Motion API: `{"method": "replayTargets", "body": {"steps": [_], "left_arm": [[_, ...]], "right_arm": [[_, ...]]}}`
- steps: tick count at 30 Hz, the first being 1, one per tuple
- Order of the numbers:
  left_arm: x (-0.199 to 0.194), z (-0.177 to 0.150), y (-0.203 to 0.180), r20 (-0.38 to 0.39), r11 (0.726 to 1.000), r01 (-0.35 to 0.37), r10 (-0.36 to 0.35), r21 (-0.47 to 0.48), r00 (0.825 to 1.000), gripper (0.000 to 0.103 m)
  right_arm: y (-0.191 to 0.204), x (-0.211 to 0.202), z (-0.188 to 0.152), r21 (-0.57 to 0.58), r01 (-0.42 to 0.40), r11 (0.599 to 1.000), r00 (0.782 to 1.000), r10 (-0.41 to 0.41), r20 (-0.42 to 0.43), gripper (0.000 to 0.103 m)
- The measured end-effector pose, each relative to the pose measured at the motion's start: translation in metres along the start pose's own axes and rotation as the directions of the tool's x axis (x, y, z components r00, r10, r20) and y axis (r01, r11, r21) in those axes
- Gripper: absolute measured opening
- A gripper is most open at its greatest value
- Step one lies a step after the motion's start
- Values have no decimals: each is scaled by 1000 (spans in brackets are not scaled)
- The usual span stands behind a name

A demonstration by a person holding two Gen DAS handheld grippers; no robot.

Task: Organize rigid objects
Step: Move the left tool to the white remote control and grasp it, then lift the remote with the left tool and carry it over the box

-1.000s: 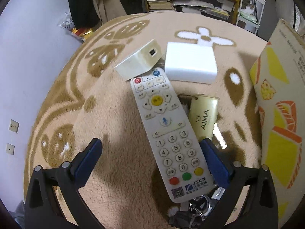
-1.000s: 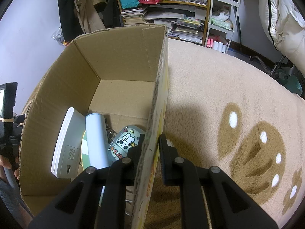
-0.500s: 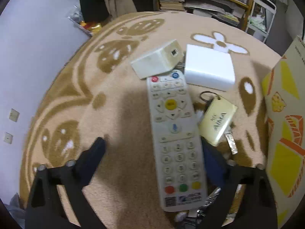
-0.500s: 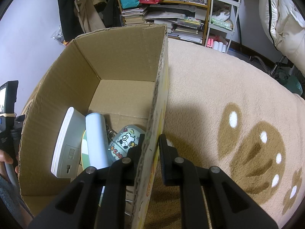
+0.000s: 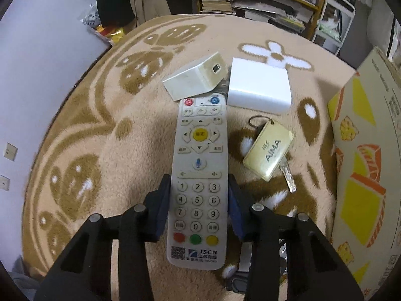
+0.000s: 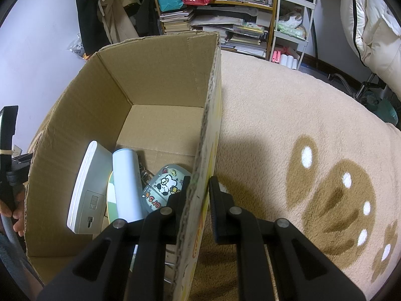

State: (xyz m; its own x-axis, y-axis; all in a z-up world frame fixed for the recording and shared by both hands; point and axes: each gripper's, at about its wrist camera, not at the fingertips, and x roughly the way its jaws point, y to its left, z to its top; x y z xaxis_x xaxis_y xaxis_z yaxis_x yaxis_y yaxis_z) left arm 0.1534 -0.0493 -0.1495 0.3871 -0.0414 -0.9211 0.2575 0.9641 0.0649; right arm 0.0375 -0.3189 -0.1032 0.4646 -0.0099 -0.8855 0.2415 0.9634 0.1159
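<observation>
Remote control (image 5: 199, 175) lies on our beige rug (image 5: 105, 155), clamped at its keypad by our left gripper (image 5: 199, 195). At two o'clock sits a key tag (image 5: 269, 153). Our right gripper (image 6: 199, 195) pinches the cardboard box (image 6: 160, 75) wall.

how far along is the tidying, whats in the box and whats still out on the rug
Partly done. Already in the cardboard box: a white device, a pale blue cylinder and a cartoon-print case; the right gripper clamps the box wall. In hand: the left gripper has closed on the remote. Left on the rug: a cream box, a white box and the AIMA key tag.
</observation>
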Motion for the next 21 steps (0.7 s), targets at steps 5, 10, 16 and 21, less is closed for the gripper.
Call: {"method": "replayTargets", "body": {"steps": [5,10,16,21], "left_arm": [[-20,-2,-2,38,1000,-23,23,16,999,40],[-35,-2,6,40,1000,-5,5,7,999,40],[-59,-2,10,110,1000,-18,17,3,994,40],[-87,0,-4,181,994,-96,85,54,980,40]], "right_arm": [[0,0,0,-1,0,1000,1000,0,0,14],[-1,0,0,-1,0,1000,1000,0,0,14],[0,0,0,-2,1,1000,1000,-1,0,14],[-1,0,0,-3,2,1000,1000,-2,-1,14]]}}
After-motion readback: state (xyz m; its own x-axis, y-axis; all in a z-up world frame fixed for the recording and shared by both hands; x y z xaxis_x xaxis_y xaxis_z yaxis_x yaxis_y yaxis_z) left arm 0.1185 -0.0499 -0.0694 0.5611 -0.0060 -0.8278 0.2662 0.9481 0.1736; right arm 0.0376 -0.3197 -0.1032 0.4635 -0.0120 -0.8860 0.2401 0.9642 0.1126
